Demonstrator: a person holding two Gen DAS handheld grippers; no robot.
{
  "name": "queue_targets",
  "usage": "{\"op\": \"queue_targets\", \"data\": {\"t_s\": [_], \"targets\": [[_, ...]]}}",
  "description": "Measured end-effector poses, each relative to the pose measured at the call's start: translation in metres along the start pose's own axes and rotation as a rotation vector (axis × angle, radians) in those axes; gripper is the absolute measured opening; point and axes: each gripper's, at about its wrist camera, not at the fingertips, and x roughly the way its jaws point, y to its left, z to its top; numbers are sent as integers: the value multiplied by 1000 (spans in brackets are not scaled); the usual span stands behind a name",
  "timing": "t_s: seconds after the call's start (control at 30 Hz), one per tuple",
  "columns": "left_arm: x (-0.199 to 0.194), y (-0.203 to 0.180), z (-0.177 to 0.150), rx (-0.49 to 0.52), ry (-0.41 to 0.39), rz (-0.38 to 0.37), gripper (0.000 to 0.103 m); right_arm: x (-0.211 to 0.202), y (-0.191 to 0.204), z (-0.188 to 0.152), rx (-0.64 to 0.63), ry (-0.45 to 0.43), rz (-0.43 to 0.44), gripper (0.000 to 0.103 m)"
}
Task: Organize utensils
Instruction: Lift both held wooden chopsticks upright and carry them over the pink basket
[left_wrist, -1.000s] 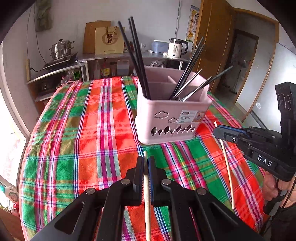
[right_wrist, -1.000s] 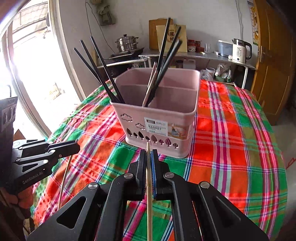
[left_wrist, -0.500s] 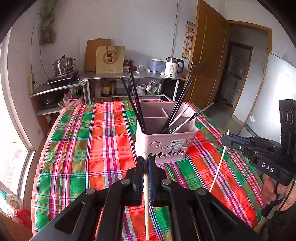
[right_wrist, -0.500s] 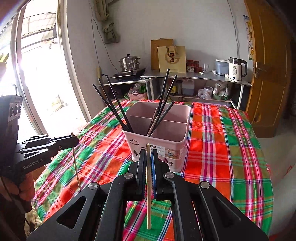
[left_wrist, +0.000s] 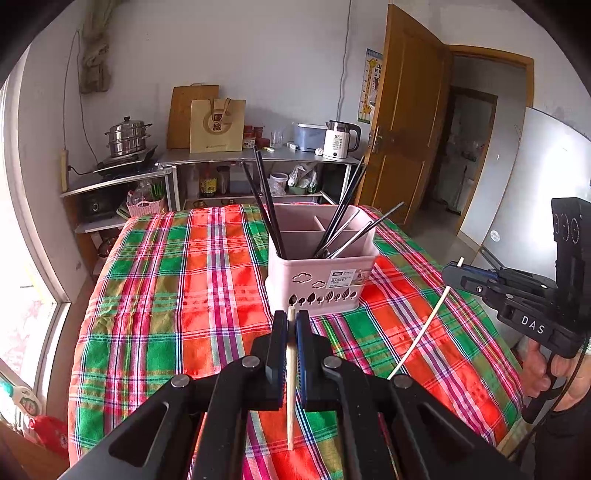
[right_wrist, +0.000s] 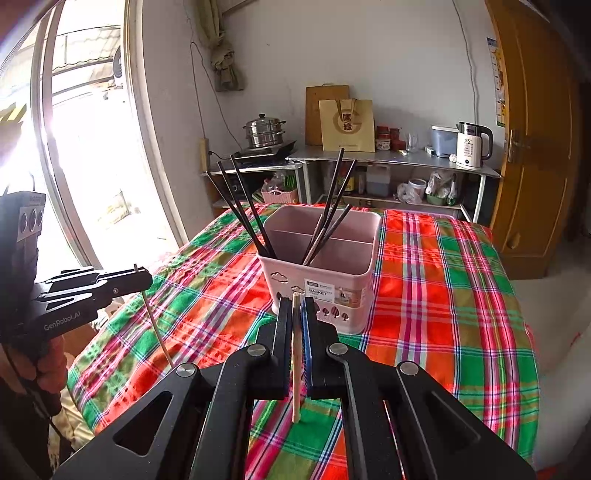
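A pink utensil basket (left_wrist: 321, 280) (right_wrist: 325, 280) with divided compartments stands on the plaid-covered table and holds several black chopsticks (left_wrist: 266, 206) (right_wrist: 247, 218). My left gripper (left_wrist: 291, 317) is shut on a pale wooden chopstick (left_wrist: 291, 387), held upright above the table in front of the basket. My right gripper (right_wrist: 296, 304) is shut on another pale wooden chopstick (right_wrist: 296, 369). Each gripper shows in the other's view, the right (left_wrist: 452, 269) at right, the left (right_wrist: 142, 275) at left, each with its chopstick hanging down.
The plaid tablecloth (left_wrist: 177, 295) (right_wrist: 443, 295) covers the table. Behind it a metal shelf holds a steamer pot (left_wrist: 127, 136), a paper bag (left_wrist: 217, 125) and a kettle (left_wrist: 340, 140). A wooden door (left_wrist: 406, 122) stands at right, a window (right_wrist: 85, 147) at left.
Both grippers have lifted and pulled back from the basket, each still holding its wooden chopstick. The basket now looks smaller and farther away.
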Motion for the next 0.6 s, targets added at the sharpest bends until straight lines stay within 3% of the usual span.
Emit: {"op": "queue_targets", "data": {"t_s": [0.3, 0.6], "targets": [[-20, -7, -9, 33, 12, 9, 4, -13, 5, -7, -11, 0, 1, 5], [-20, 0, 6, 0, 1, -1, 4, -23, 7, 5, -5, -52, 5, 5]]}}
